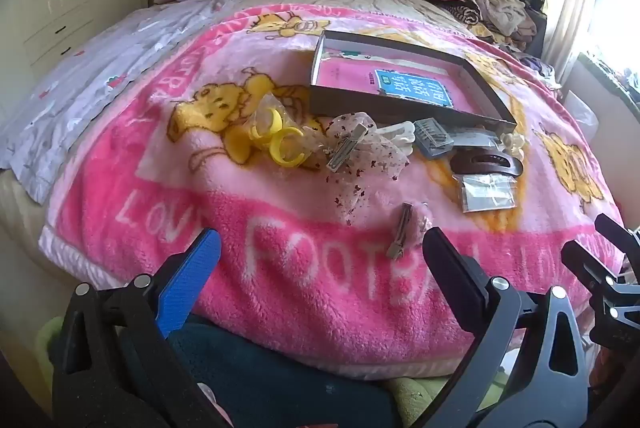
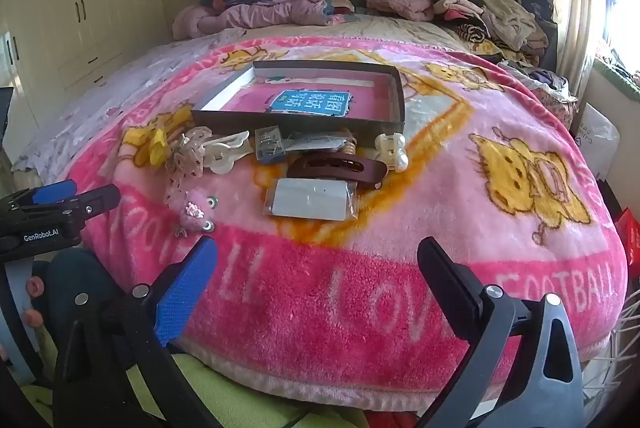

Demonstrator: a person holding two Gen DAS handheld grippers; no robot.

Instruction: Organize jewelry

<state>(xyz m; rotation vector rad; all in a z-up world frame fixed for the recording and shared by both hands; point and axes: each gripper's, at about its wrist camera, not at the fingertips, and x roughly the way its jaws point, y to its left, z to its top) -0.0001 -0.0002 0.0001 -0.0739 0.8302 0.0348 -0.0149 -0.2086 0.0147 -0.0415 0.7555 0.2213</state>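
1. Both tongs hang released over the near edge of a bed spread with a pink blanket [image 1: 280, 292]; the left tongs [image 1: 320, 248] and right tongs [image 2: 316, 256] grasp nothing.
2. A shallow grey box [image 1: 400, 108] lies open mid-blanket, at 12 o'clock from the right tongs, with a pink card with a blue label inside.
3. The jewelry lies loose on the blanket along the box's near wall: yellow rings [image 1: 280, 144] in a clear bag, a sequined bow clip [image 1: 352, 144], a white clip [image 2: 226, 150], a brown claw clip [image 2: 336, 166], a pearl clip [image 2: 394, 150] and a clear packet [image 2: 310, 198].
4. A pink clip [image 1: 408, 232] lies apart, nearest the left tongs, at 1 o'clock.
5. Clothes [image 2: 480, 12] pile at the headboard.
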